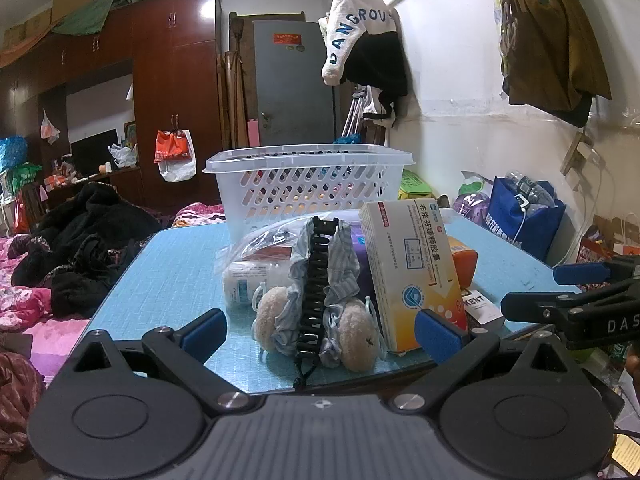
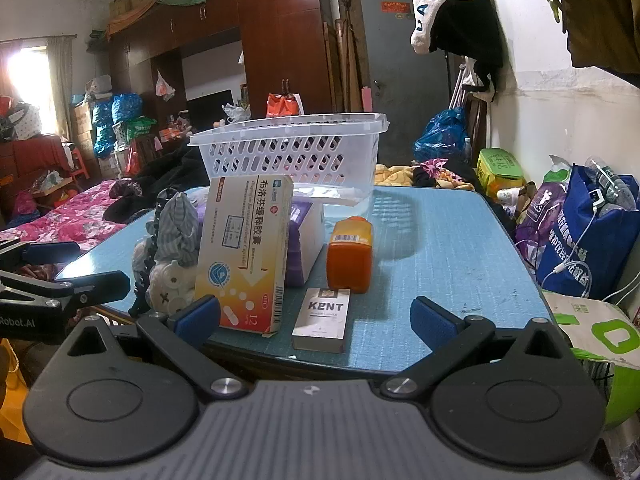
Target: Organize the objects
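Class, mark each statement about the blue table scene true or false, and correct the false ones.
1. The white basket stands at the far end of the table. True.
2. The medicine box lies flat. False: it stands upright.
3. The cigarette pack lies in front of the orange bottle. True.
4. The right gripper holds the orange bottle. False: its jaws are open and empty.
5. The left gripper is shut. False: its jaws are open.
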`<state>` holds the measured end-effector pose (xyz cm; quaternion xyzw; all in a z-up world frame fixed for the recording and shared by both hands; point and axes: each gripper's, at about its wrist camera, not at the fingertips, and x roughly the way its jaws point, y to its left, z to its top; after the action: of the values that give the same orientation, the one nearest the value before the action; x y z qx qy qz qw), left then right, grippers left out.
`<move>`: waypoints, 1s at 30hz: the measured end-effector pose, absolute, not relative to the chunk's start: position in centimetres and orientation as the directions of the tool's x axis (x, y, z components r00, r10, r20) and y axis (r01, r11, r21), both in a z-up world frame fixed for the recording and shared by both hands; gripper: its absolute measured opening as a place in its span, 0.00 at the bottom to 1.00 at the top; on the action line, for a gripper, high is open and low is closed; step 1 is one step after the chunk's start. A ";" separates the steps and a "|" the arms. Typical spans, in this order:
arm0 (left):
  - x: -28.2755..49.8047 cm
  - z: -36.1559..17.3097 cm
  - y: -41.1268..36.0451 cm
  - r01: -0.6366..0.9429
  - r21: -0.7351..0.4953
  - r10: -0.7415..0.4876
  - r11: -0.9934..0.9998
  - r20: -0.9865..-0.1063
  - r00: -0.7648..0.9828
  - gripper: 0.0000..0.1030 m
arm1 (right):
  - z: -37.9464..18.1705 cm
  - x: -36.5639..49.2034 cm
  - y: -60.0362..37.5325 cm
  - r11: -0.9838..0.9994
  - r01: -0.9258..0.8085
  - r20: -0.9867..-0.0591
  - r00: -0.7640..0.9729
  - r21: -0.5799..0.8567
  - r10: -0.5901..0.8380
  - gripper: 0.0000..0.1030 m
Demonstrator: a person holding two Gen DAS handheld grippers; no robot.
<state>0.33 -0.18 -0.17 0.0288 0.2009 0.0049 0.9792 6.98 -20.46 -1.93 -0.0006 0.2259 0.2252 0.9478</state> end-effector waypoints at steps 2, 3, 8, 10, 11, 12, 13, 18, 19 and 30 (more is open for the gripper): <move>0.3 -0.2 -0.2 0.004 0.057 0.018 0.998 -0.394 0.919 0.98 | -1.9 7.0 -20.5 0.899 -0.426 -0.429 0.797 0.102 0.426 1.00; 0.4 -0.2 -0.3 0.006 0.056 0.017 0.998 -0.395 0.918 0.98 | -1.9 7.0 -20.5 0.898 -0.427 -0.428 0.796 0.102 0.427 1.00; 0.4 -0.3 -0.3 0.017 0.056 0.007 0.998 -0.394 0.919 0.98 | -2.0 7.0 -20.5 0.898 -0.427 -0.427 0.797 0.101 0.427 1.00; 0.4 -0.3 -0.4 0.027 0.056 -0.002 0.998 -0.395 0.919 0.98 | -1.9 7.0 -20.5 0.899 -0.426 -0.427 0.797 0.102 0.427 1.00; 0.4 -0.4 -0.5 0.029 0.057 -0.004 0.998 -0.396 0.918 0.98 | -2.0 7.0 -20.5 0.899 -0.426 -0.427 0.797 0.103 0.427 1.00; 0.5 -0.4 -0.5 0.029 0.059 -0.003 0.998 -0.396 0.918 0.98 | -1.9 7.0 -20.5 0.899 -0.426 -0.427 0.797 0.103 0.427 1.00; 0.5 -0.4 -0.5 0.028 0.060 -0.002 0.998 -0.397 0.918 0.98 | -1.9 7.0 -20.5 0.898 -0.426 -0.427 0.796 0.105 0.428 1.00; 0.6 -0.4 -0.4 0.023 0.059 0.002 0.998 -0.399 0.917 0.98 | -2.0 7.2 -20.6 0.898 -0.427 -0.426 0.797 0.104 0.429 1.00; 0.6 -0.5 -0.4 0.022 0.059 0.003 0.998 -0.399 0.917 0.98 | -2.0 7.2 -20.6 0.898 -0.428 -0.427 0.796 0.105 0.429 1.00; 0.4 -0.4 -0.8 0.034 0.086 0.001 0.996 -0.377 0.926 0.98 | -2.0 7.2 -20.6 0.897 -0.428 -0.428 0.795 0.107 0.430 1.00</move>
<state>0.40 -0.79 -0.41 0.0457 0.1921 -0.0086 0.9803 7.17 -20.61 -1.96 0.0023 0.2264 0.2266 0.9473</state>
